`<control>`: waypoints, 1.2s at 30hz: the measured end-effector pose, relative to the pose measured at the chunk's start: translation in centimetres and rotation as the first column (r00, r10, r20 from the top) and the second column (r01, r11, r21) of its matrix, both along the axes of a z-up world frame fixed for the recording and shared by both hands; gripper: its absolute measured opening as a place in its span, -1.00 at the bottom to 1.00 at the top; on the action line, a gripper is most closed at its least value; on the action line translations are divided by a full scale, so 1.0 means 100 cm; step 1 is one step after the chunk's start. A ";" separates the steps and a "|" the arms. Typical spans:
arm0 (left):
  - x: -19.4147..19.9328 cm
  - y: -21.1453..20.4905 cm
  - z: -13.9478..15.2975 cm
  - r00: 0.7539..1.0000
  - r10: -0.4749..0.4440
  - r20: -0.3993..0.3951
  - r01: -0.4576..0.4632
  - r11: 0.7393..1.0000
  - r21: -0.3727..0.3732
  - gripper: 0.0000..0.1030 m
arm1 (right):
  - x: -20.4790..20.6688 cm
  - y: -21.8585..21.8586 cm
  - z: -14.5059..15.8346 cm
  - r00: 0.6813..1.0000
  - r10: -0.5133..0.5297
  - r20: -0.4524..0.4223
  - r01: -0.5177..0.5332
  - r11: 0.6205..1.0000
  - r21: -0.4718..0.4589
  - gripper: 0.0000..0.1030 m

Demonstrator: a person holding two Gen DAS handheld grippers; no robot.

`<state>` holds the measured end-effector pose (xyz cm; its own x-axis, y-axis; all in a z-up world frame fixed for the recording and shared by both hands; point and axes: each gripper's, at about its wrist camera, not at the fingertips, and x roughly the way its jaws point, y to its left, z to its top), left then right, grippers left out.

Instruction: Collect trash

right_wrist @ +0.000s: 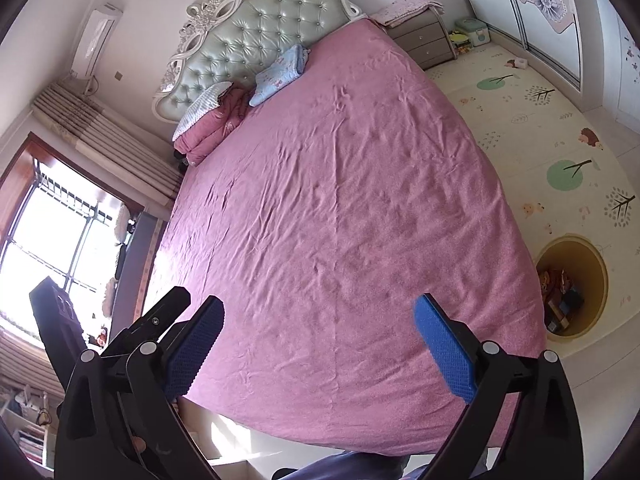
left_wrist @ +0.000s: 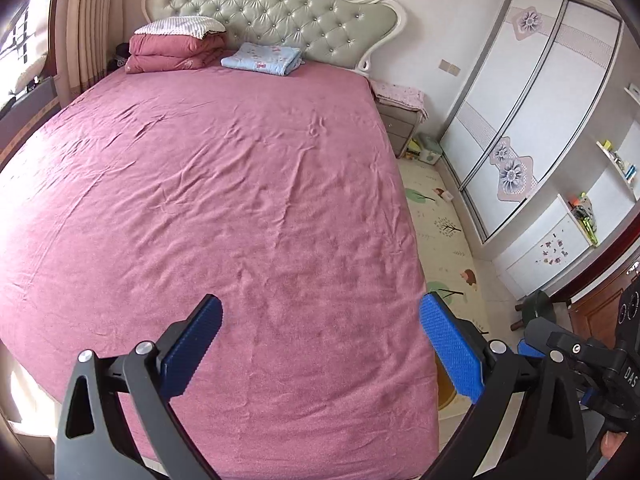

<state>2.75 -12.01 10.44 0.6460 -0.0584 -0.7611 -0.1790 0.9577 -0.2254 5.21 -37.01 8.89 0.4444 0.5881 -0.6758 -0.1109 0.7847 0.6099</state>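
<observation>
My left gripper (left_wrist: 320, 320) is open and empty above the foot of a bed with a pink sheet (left_wrist: 224, 200). My right gripper (right_wrist: 318, 320) is open and empty, also above the pink sheet (right_wrist: 340, 220). A yellow round bin (right_wrist: 600, 280) stands on the floor mat to the right of the bed, with several pieces of trash (right_wrist: 560, 292) inside. A sliver of the bin (left_wrist: 446, 396) shows beside the bed in the left wrist view. The right gripper's body (left_wrist: 580, 356) shows at the lower right of the left wrist view. No loose trash shows on the sheet.
Folded pink quilt (left_wrist: 172, 54) and blue blanket (left_wrist: 262, 58) lie by the green headboard (left_wrist: 280, 12). A nightstand (left_wrist: 400, 128), a patterned floor mat (right_wrist: 560, 128), a wardrobe (left_wrist: 520, 120) and a small green stool (left_wrist: 538, 308) are to the right. A window (right_wrist: 52, 232) is to the left.
</observation>
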 end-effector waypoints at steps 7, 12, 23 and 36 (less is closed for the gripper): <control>0.004 0.011 -0.010 0.997 -0.017 -0.081 0.021 0.999 0.048 0.92 | 0.004 0.009 -0.002 1.000 0.008 -0.006 -0.008 1.000 0.014 0.80; 0.004 0.010 -0.002 0.998 -0.015 -0.063 0.023 0.993 0.120 0.92 | 0.010 0.020 -0.007 1.000 0.018 -0.026 -0.019 0.999 -0.051 0.80; 0.006 0.019 0.004 1.000 0.001 -0.031 0.003 0.991 0.132 0.92 | 0.004 0.030 0.009 0.999 0.029 0.039 -0.025 0.994 -0.102 0.80; 0.005 0.029 0.001 0.999 0.026 -0.035 -0.022 0.994 0.108 0.92 | 0.003 0.032 0.006 0.999 0.018 0.032 -0.015 0.994 -0.104 0.80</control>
<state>3.29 -9.09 10.52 0.6182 0.0401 -0.7850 -0.2081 0.9714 -0.1143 5.55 -33.86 9.47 0.4581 0.5229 -0.7188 -0.1429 0.8415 0.5210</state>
